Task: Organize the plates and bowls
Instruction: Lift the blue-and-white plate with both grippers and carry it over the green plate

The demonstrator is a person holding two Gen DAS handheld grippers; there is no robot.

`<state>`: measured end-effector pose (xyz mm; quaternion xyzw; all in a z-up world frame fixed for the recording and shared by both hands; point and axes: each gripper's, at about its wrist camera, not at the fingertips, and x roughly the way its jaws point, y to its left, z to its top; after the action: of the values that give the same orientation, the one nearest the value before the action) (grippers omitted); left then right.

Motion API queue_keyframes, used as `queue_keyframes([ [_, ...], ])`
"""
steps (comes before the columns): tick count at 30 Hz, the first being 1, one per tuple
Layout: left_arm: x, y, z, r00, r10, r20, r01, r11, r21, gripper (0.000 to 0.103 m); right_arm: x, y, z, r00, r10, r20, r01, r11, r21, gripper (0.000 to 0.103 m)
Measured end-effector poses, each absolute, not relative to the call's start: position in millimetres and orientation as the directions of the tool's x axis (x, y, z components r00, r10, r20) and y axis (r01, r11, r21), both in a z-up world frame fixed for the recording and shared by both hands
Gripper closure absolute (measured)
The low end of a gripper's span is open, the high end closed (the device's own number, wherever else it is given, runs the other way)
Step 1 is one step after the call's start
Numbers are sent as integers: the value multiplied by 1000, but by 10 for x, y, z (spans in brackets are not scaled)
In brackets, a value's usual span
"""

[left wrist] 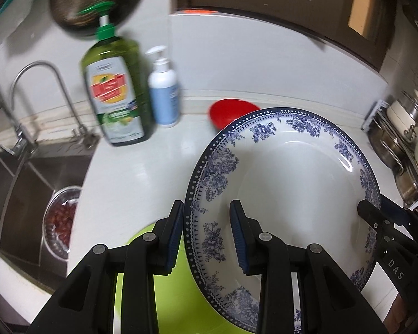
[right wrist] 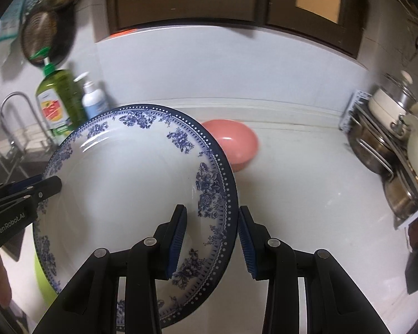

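Porcelain, blue-and-white, the plate (left wrist: 287,189) hangs over the white counter (right wrist: 306,194), pinched at opposite rims by the left gripper (left wrist: 207,239) and right gripper (right wrist: 213,239), each closed on its patterned edge. It is likely heavy, glazed-slick and breakable (rim grips suit it). A red bowl (left wrist: 231,112) sits beyond; a green dish (left wrist: 170,300) lies beneath; soap bottle (left wrist: 117,89), sink (left wrist: 28,200) and pot rack (right wrist: 390,150) flank.

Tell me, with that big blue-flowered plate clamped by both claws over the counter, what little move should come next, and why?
Probably carry it on, level, toward the bare counter and lower it there. Both the left gripper and the right gripper pinch opposite rims of the blue-and-white plate, which hangs tilted in the air above a green dish. The red bowl sits just behind, so steer clear of it.
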<state>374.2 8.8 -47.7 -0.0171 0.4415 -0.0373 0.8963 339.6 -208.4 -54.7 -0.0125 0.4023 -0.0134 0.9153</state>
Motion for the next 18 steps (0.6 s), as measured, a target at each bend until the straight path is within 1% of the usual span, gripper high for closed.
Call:
queue_keyframes([
  [8, 3499, 592, -514, 605, -37, -796, -11, 998, -55, 70, 3282, -1623, -573, 674, 10, -739, -55, 998, -37, 65],
  [18, 3280, 1048, -714, 564, 13, -826, -84, 996, -42, 70, 3207, -1109, -782, 620, 76, -781, -132, 991, -8, 65],
])
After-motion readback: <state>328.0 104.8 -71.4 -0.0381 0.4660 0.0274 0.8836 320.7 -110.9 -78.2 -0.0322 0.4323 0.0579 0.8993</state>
